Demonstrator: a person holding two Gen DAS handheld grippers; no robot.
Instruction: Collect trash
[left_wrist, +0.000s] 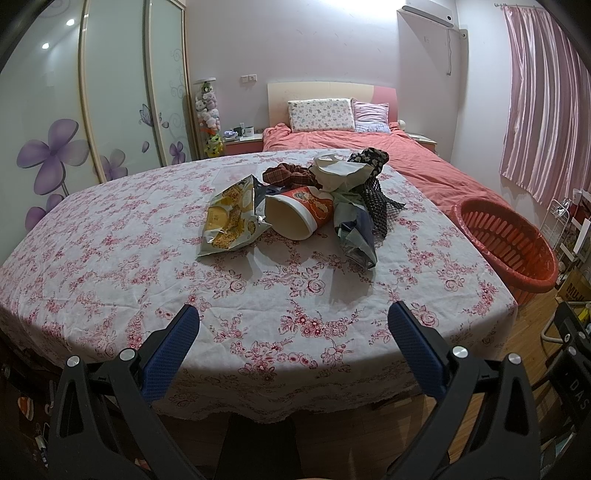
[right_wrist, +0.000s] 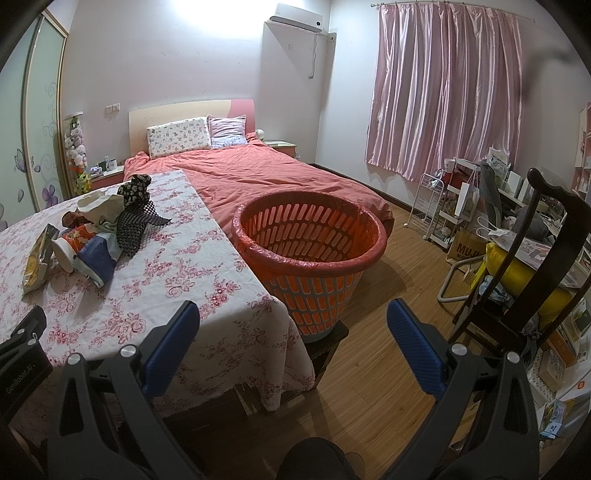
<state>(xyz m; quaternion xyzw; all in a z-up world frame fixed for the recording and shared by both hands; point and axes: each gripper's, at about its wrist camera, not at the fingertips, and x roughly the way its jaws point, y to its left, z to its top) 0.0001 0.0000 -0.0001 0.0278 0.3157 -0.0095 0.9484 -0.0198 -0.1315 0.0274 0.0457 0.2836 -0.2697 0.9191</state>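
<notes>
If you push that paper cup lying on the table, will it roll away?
Probably, a little. The cup lies on its side, so it could roll, likely curving since it tapers. It looks empty, so it is probably light. The chip bag beside it may stop it.

The basket (left_wrist: 517, 236) stands half behind the table's (left_wrist: 110, 258) edge in the left wrist view, its base hidden; in the right wrist view its foot sits on something dark that cannot be made out. The cup (left_wrist: 295, 214) lies partly under crumpled wrappers (left_wrist: 354, 236), and its print is too small to read. The dark cloths (left_wrist: 373, 184) overlap, so their outlines run together. The shelf clutter (right_wrist: 480, 199) on the right blurs into the edge of the picture
</notes>
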